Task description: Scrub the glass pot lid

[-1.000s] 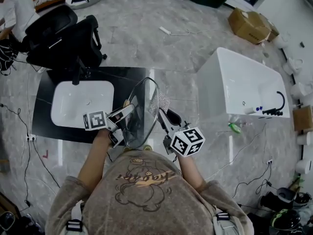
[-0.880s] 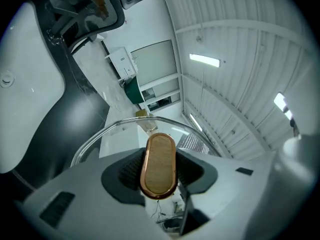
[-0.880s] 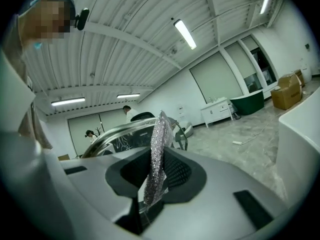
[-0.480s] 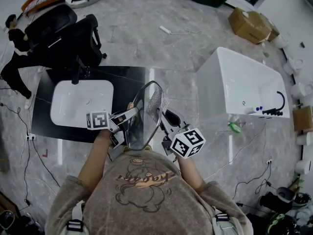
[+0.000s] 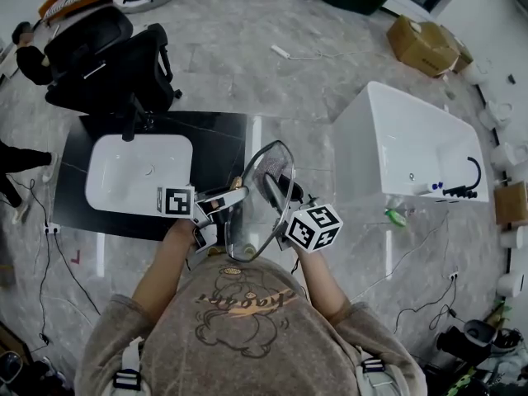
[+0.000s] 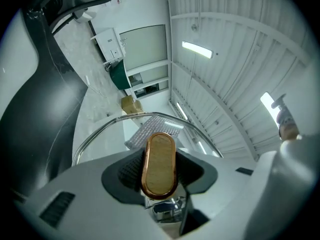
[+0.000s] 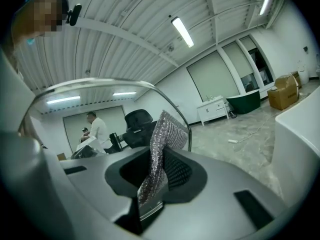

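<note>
1. The person held the glass pot lid [image 5: 260,200] up on its edge in the air, in front of the chest and between the two grippers, over the right end of a black counter [image 5: 221,139].
2. The left gripper [image 5: 229,198] had its jaws closed part-way on the lid's oval, copper-rimmed knob [image 6: 159,165], the ribbed pads pressing it from both sides, and so carried the lid.
3. The right gripper [image 5: 278,186] stood just beside the lid's other face, its jaws pinched tight on a silver mesh scouring cloth [image 7: 162,149] whose free end stuck up past the fingertips.
4. Seen from the left gripper, the cloth showed through the glass, high up near the steel rim and on the side away from the knob; whether it pressed on the glass could not be told.
5. A white basin [image 5: 136,172] sat in the counter to the left of the lid, well apart from it.
6. A white bathtub [image 5: 412,151] stood on the marble floor to the right, and a black office chair [image 5: 107,56] stood behind the counter.
</note>
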Available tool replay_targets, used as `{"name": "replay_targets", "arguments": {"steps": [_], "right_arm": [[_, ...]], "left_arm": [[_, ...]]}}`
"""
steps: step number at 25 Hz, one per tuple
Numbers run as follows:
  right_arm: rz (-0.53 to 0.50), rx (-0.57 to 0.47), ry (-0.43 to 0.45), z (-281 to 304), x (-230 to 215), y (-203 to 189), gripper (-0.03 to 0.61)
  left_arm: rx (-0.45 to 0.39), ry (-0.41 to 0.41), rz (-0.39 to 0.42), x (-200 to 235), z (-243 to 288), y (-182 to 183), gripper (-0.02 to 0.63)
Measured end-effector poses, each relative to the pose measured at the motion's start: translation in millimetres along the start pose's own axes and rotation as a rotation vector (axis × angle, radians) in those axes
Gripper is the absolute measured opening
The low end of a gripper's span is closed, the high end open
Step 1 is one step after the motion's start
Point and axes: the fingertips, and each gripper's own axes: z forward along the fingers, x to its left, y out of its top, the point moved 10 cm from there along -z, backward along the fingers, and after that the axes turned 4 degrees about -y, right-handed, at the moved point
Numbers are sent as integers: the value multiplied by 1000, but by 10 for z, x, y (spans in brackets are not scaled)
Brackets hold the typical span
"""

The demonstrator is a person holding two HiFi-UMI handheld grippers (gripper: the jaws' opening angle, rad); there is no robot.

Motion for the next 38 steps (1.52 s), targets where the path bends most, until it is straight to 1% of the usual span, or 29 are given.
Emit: {"name": "replay_targets", "arguments": {"steps": [3,5,8,9,15,18,21,26,32,38], "right_arm": [[-9,20,4,138,-42,-55,89],[-13,30,11,217,-81,-114,91],[-18,57,18,282,-95,-185,92],[-19,69,20,298,-101,-213,92],[-4,149,37,393,-157,-458,92],[37,171,63,435,-167,-563,91],[64,200,98,476,-151,-650,91],[69,250,161,490,-60,-722,91],[69,293,253,495,118,-795,91],[84,342,346,328,287,-818,91]], "left_arm": [[2,-27,-28,-3,29,18,181],[-3,-49,-29,-8,47,41,181],[-42,-102,-114,-51,92,-5,181],[-52,-111,-128,-65,99,-12,181],[-98,-152,-138,-127,98,-15,181],[-129,-133,-142,-85,45,-30,181],[-187,-128,-172,-34,-10,-32,181],[-274,-117,-211,73,-96,-21,181],[-336,-101,-214,153,-229,69,181],[-392,-85,-209,190,-315,101,181]]}}
